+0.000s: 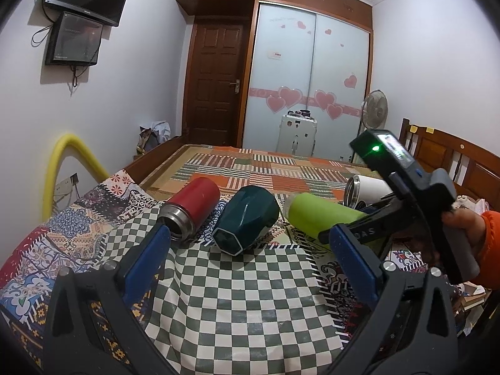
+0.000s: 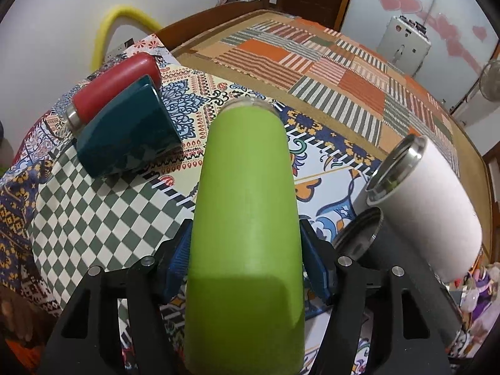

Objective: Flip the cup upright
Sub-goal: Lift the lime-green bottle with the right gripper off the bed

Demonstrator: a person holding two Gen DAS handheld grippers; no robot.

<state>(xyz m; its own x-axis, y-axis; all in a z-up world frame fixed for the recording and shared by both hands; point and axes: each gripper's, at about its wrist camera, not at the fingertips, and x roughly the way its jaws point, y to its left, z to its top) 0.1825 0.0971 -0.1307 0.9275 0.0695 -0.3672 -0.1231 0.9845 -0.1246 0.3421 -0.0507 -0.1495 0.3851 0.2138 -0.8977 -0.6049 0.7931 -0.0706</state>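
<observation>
Several cups lie on their sides on a patterned cloth on the bed. A green cup [image 2: 247, 218] lies lengthwise between the blue pads of my right gripper [image 2: 247, 262], which is shut on it. It also shows in the left wrist view [image 1: 318, 215], with the right gripper [image 1: 372, 228] on it. My left gripper [image 1: 250, 250] is open and empty, near a red cup [image 1: 193, 206] and a dark teal faceted cup [image 1: 247, 218]. A white cup [image 2: 431, 200] and a dark cup [image 2: 368, 234] lie to the right.
The checkered and patterned cloth [image 1: 237, 297] covers the near end of the bed. A patchwork mat [image 1: 265, 168] stretches behind. A wooden headboard [image 1: 450, 153] stands at right, a yellow foam tube [image 1: 62, 168] at left, a white suitcase [image 1: 297, 134] beyond.
</observation>
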